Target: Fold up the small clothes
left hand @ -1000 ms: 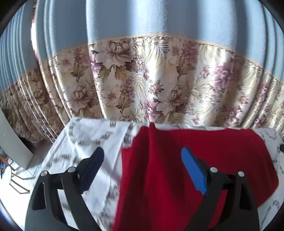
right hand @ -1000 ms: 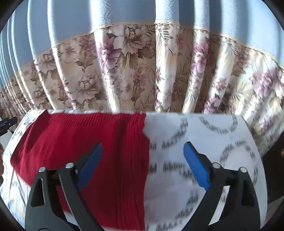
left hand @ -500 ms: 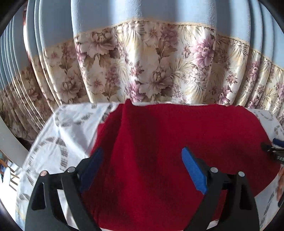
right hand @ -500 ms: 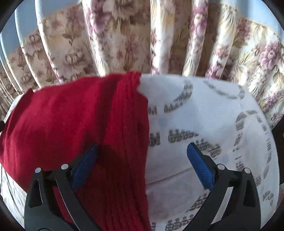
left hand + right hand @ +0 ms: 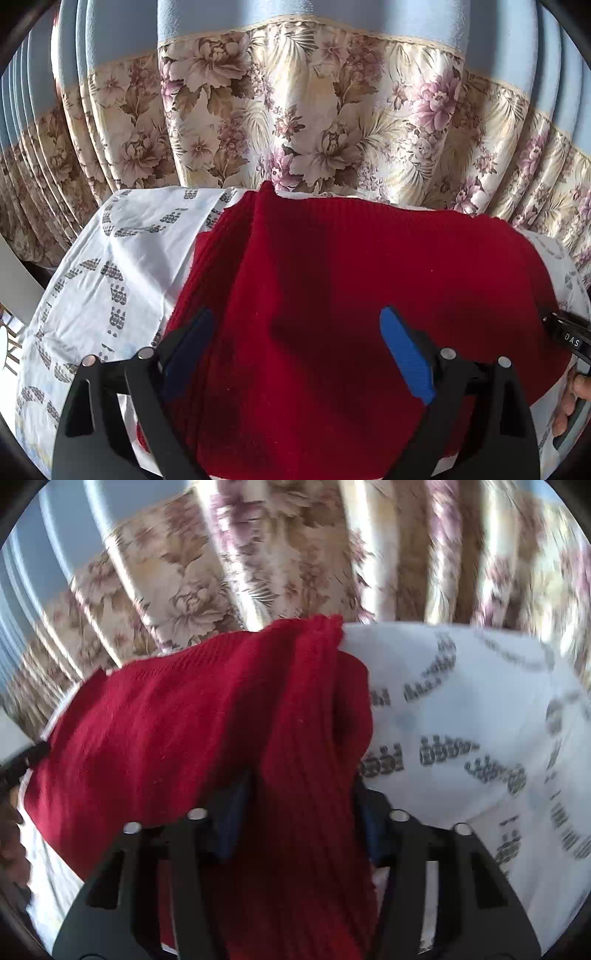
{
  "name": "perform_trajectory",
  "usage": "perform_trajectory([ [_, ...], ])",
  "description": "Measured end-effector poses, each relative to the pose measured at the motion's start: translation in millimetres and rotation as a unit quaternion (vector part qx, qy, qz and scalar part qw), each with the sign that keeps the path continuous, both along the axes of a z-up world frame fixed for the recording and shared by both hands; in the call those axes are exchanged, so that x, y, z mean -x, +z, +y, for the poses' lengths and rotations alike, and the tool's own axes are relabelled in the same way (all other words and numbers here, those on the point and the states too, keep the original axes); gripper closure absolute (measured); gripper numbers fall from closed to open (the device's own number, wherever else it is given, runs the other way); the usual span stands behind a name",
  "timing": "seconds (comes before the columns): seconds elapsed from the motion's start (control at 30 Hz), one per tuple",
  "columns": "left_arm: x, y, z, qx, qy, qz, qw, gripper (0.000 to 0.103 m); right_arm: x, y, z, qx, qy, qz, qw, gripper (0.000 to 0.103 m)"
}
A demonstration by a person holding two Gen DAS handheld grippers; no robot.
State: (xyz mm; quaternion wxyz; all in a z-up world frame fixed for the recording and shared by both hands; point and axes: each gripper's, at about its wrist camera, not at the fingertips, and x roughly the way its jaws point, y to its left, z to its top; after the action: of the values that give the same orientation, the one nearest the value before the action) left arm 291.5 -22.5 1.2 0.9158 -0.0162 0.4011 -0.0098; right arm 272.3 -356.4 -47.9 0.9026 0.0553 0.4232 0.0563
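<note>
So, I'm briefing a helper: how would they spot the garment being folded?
Find the flowered curtain; before it lies a white printed sheet. The red knit garment is spread on that sheet, the only solid red, ribbed thing there.

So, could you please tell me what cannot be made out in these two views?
- Red knitted garment: near hem, left wrist view, cut off by the edge.
- Right hand-held gripper: pads, right wrist view, hidden behind red folds; jaws closing.
- Floral curtain: pattern, right wrist view, blurred.
</note>
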Motion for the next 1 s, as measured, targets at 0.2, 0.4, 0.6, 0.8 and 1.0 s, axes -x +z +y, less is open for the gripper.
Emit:
perform_trajectory([
  [0.2, 4.5, -3.2, -23.9, -0.006, -0.021, -0.001, 0.9998, 0.011, 1.5, 5.1, 2.9, 0.009, -0.005, -0.006, 1.0, 0.073],
  [0.4, 8.4, -17.1, -57.9, -0.03, -0.045, 0.008, 0.9985, 0.011, 5.6, 16.8, 6.4, 0.018, -0.004, -0.017, 1.0, 0.075],
  [0.6, 12.6, -26.7, -72.4, -0.033, -0.026, -0.001, 0.9991, 0.011, 11.9, 34.6, 11.3, 0.014, 0.001, -0.033, 0.999, 0.075],
  [0.8, 15.7, -28.7, -77.8, -0.041, -0.021, -0.012, 0.9989, 0.01, 17.9, 48.9, 14.8, 0.003, 0.009, -0.047, 0.999, 0.076],
  [1.0, 14.6, -35.9, -79.5, -0.072, -0.017, -0.015, 0.9972, 0.003, 26.1, 65.1, 15.9, -0.043, 0.021, -0.06, 0.997, 0.076],
])
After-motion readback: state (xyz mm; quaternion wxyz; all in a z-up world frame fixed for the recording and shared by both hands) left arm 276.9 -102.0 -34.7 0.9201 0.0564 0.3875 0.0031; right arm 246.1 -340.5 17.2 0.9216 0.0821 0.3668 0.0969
